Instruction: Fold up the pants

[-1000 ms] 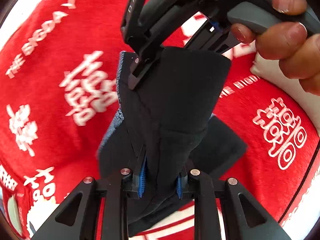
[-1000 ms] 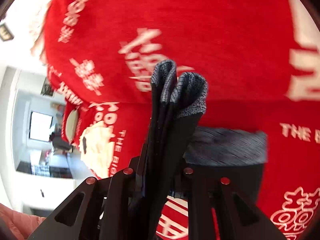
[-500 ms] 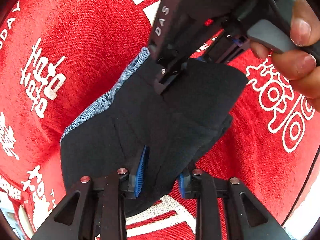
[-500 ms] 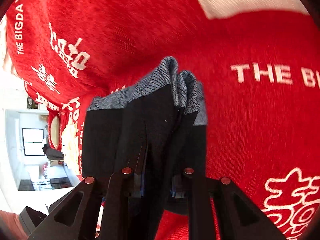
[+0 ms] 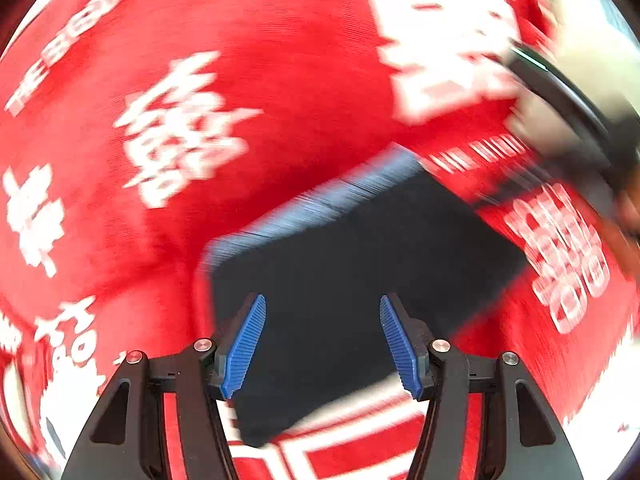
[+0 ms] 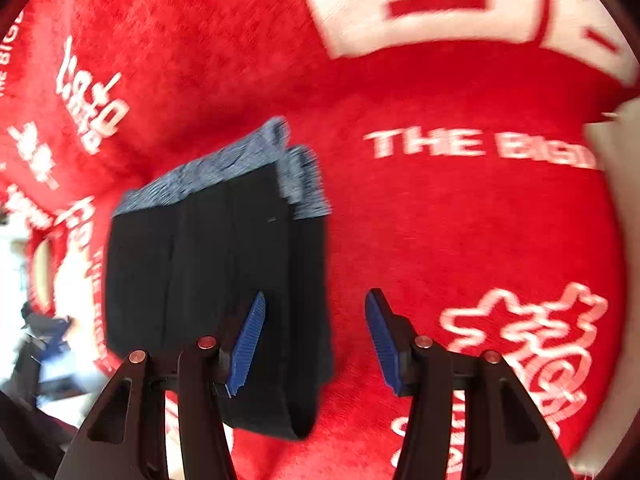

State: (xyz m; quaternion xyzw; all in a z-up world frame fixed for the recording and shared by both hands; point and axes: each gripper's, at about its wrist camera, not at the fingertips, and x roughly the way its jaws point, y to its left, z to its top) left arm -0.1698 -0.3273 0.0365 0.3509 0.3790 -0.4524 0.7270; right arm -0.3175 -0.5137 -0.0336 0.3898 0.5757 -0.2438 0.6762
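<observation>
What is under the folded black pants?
The folded black pants lie on a red cloth with white lettering, which shows all around them. The part of the cloth directly beneath is covered, so nothing there can be seen.

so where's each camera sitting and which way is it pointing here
Left wrist: on the left gripper, looking down along its open blue fingers at the folded pants on the red cloth.
Right wrist: on the right gripper, open fingers, pants left of centre.
Shared: pants and red cloth.
</observation>
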